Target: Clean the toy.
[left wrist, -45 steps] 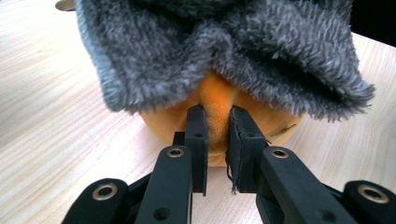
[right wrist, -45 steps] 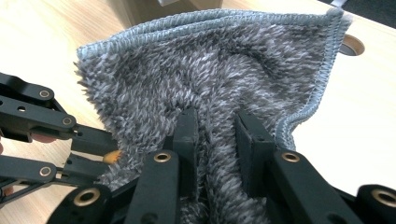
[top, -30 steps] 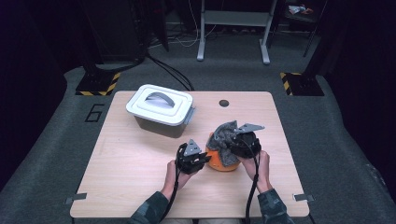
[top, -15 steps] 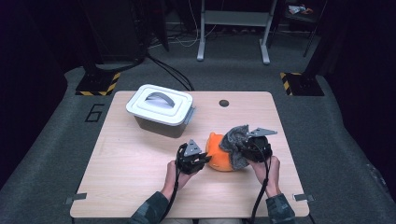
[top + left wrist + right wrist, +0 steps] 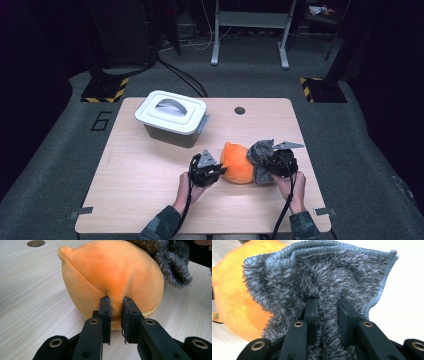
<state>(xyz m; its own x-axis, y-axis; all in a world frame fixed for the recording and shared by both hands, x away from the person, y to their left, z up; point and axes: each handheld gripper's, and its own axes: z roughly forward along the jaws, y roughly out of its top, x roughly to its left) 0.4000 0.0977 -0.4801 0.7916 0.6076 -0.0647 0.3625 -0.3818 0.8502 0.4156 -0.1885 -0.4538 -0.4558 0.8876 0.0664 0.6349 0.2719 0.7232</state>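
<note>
One floor marking (image 5: 101, 120), "6"

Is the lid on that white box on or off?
On. The white lid sits flat across the grey box, handle lying down on top.

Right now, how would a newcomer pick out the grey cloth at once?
Start at the wooden table, then its near right part, by the orange plush toy. The grey cloth lies against that toy, pinched by the right gripper; it alone is fuzzy and grey.
</note>
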